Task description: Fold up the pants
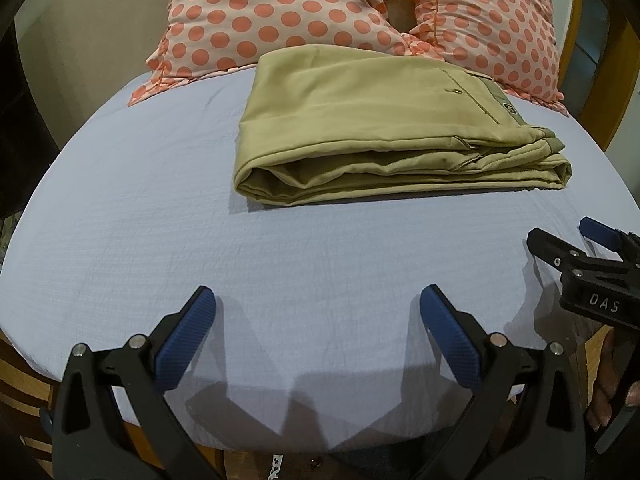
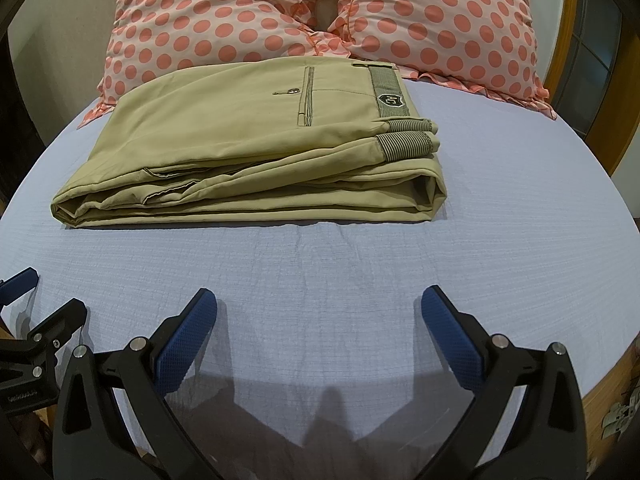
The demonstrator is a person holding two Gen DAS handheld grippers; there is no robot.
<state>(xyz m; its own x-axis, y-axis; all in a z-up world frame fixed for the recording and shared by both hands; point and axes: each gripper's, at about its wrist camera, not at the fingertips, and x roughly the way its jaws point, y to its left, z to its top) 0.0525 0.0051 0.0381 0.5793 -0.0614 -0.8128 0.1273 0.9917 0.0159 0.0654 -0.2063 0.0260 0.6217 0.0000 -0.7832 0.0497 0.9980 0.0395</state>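
Observation:
Khaki pants (image 1: 384, 128) lie folded into a thick rectangle on the light blue bed sheet (image 1: 160, 220), back pocket and waistband on top; they also show in the right wrist view (image 2: 248, 148). My left gripper (image 1: 318, 304) is open and empty, hovering over the sheet near the front edge, well short of the pants. My right gripper (image 2: 320, 304) is open and empty too, over the sheet in front of the pants. It shows at the right edge of the left wrist view (image 1: 576, 244). The left gripper's fingers (image 2: 24, 280) show at the left edge of the right wrist view.
Two pink polka-dot pillows (image 1: 280, 20) (image 2: 440, 24) lie at the head of the bed just behind the pants. A wooden bed frame (image 2: 600, 408) runs along the front edge. A wooden door or window frame (image 2: 612, 92) stands at the right.

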